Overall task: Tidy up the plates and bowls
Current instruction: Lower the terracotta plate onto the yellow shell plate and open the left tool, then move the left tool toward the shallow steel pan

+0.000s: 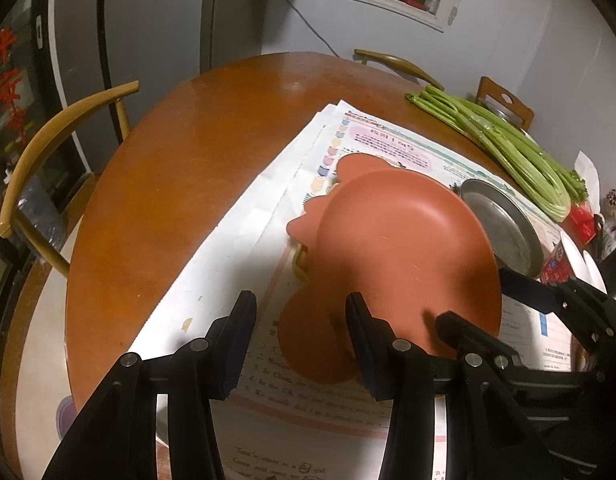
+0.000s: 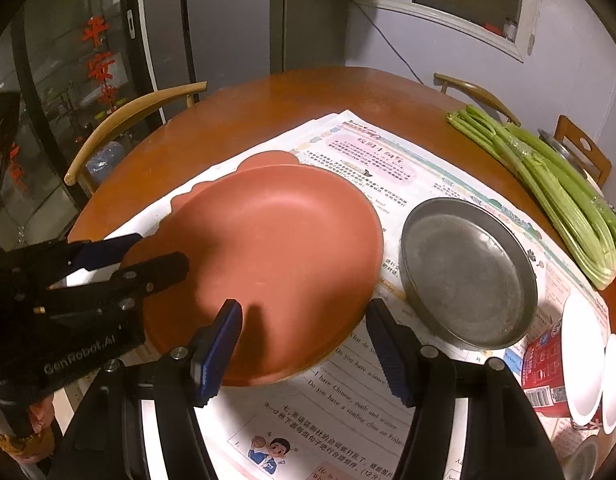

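A round terracotta plate [image 1: 408, 248] [image 2: 275, 240] rests over a lobed terracotta plate [image 1: 308, 352] [image 2: 267, 158] on the newspaper [image 2: 368, 152]. A thin yellowish rim shows under its near edge. My left gripper [image 1: 300, 296] [image 2: 162, 249] is open at the round plate's left rim, one finger over the plate and one outside it. My right gripper [image 2: 303, 303] [image 1: 472, 295] is open and straddles the near right rim the same way. I see no pad pressing the plate.
A grey metal pan [image 2: 468, 272] [image 1: 504, 232] lies just right of the plates. Celery stalks [image 2: 548, 184] run along the table's right side. White bowls [image 2: 584, 364] and a red carton [image 2: 544, 368] stand at the near right. A wooden chair [image 2: 135, 116] stands at the round table [image 1: 167, 168].
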